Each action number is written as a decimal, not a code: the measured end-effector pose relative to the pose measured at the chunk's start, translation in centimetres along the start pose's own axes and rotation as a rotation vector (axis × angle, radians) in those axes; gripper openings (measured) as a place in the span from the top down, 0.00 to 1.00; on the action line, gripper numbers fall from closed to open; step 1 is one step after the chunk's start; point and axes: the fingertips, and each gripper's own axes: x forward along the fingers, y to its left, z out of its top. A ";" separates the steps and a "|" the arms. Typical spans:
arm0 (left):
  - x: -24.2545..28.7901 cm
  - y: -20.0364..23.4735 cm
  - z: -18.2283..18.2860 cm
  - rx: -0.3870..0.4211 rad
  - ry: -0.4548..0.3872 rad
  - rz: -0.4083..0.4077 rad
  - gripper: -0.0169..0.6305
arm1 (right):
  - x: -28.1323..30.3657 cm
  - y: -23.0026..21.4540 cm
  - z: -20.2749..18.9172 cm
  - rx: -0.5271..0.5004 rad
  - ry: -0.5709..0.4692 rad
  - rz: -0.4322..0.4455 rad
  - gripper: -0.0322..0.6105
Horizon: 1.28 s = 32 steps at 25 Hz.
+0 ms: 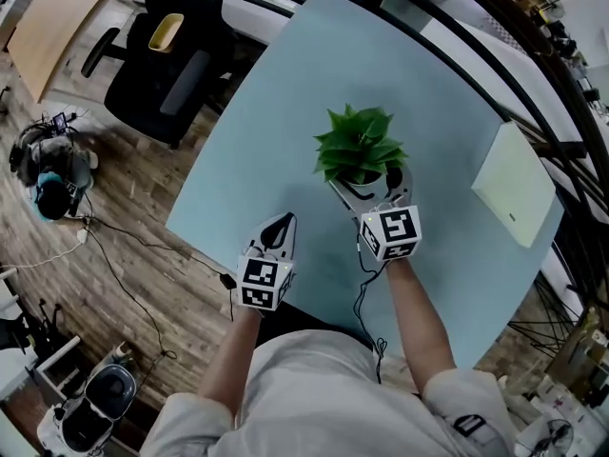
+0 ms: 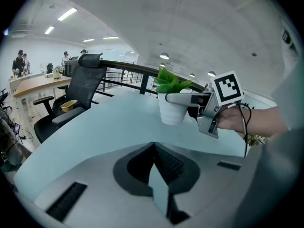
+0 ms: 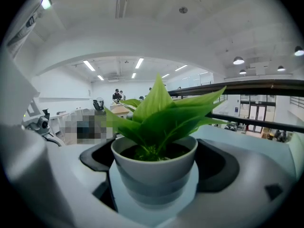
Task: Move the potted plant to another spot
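Observation:
The potted plant [image 1: 360, 149], green leaves in a small white pot, stands near the middle of the pale blue table [image 1: 276, 112]. My right gripper [image 1: 369, 183] reaches in from the near side, its jaws pressed on either side of the pot. In the right gripper view the pot [image 3: 154, 172] fills the gap between the jaws. The left gripper view shows the pot [image 2: 172, 110] with the right gripper's finger [image 2: 183, 98] along its rim. Whether the pot's base touches the table is unclear. My left gripper [image 1: 284, 223] hovers by the table's near edge, left of the plant, shut and empty [image 2: 154, 151].
A pale flat pad [image 1: 514, 185] lies at the table's right side. A black office chair [image 1: 171, 65] with a yellow item [image 1: 166, 31] on it stands beyond the far left edge. A dark railing [image 1: 533, 74] runs along the far side. Cables cross the wooden floor [image 1: 124, 255].

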 end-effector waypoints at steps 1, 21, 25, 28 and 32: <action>0.1 0.1 0.0 0.001 0.004 0.000 0.95 | 0.3 -0.3 0.0 0.004 -0.002 0.000 0.13; 2.5 0.8 1.2 -0.018 0.021 -0.014 0.95 | 3.8 -1.9 -1.4 0.022 0.022 -0.020 0.13; 2.3 0.5 1.1 -0.003 0.026 -0.019 0.95 | 3.7 -1.7 -2.9 0.022 0.050 -0.025 0.13; 1.9 0.4 0.9 0.002 0.029 -0.019 0.95 | 3.3 -1.4 -3.1 0.016 0.044 -0.029 0.13; 1.4 0.6 0.6 -0.004 0.028 -0.012 0.95 | 3.0 -1.1 -3.7 -0.003 0.054 -0.037 0.12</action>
